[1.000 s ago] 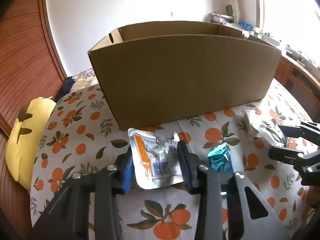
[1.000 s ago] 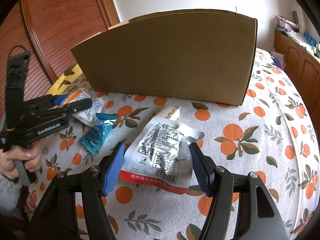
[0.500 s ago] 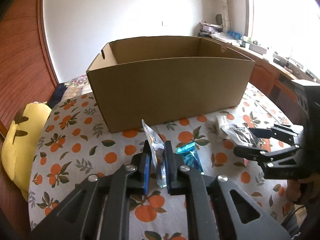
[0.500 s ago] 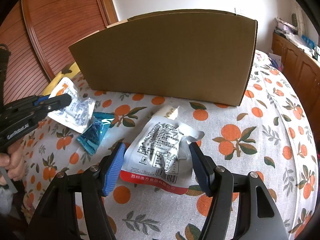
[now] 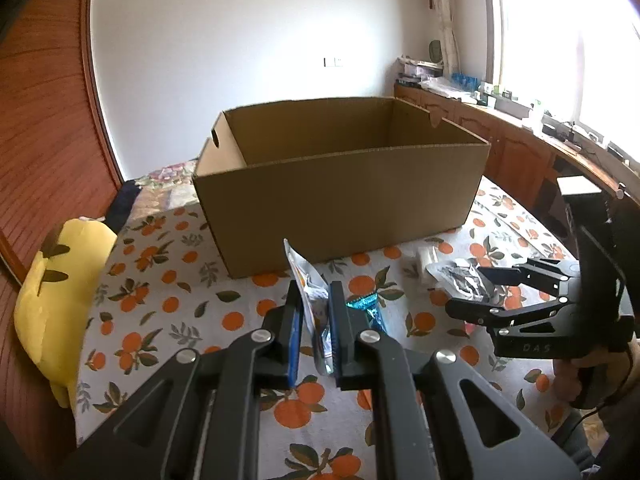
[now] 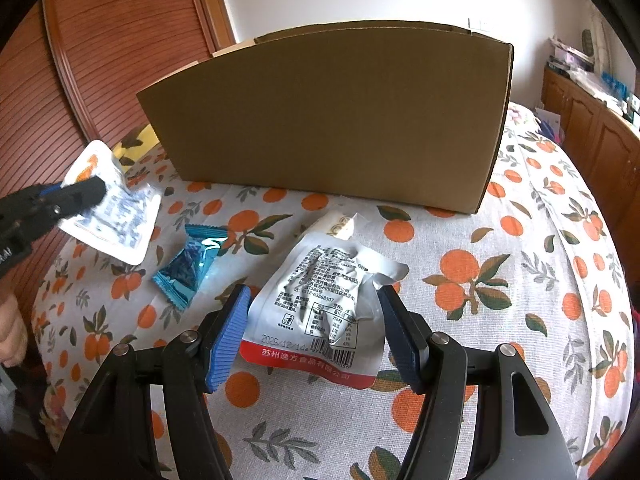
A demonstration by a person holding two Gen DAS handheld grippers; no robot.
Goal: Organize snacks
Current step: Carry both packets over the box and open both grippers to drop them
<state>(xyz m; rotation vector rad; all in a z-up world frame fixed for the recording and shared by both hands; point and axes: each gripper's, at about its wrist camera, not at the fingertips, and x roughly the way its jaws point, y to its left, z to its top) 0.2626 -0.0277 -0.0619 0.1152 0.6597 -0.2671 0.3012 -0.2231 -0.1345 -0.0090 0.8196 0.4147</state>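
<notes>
My left gripper [image 5: 314, 320] is shut on a white snack packet with orange and blue print [image 5: 308, 284], held edge-on above the cloth; in the right wrist view that packet [image 6: 116, 216] hangs in the air at the left. An open, empty-looking cardboard box [image 5: 340, 196] stands behind it. My right gripper [image 6: 314, 320] stands open, its fingers either side of a silver pouch with a red bottom band [image 6: 324, 308] that lies flat on the cloth. A blue foil sachet [image 6: 190, 264] and a small cream packet [image 6: 338, 226] lie between the pouch and the box [image 6: 332, 120].
An orange-print cloth [image 6: 500, 280] covers the table. A yellow plush toy [image 5: 60, 296] lies at the table's left edge. Wooden cabinets with clutter [image 5: 512, 140] line the right wall, and a wooden panel [image 5: 44, 120] stands at the left.
The left gripper closed on the white packet and lifted it off the cloth, turning it edge-on. The box's inside has come into view. The right gripper has not moved.
</notes>
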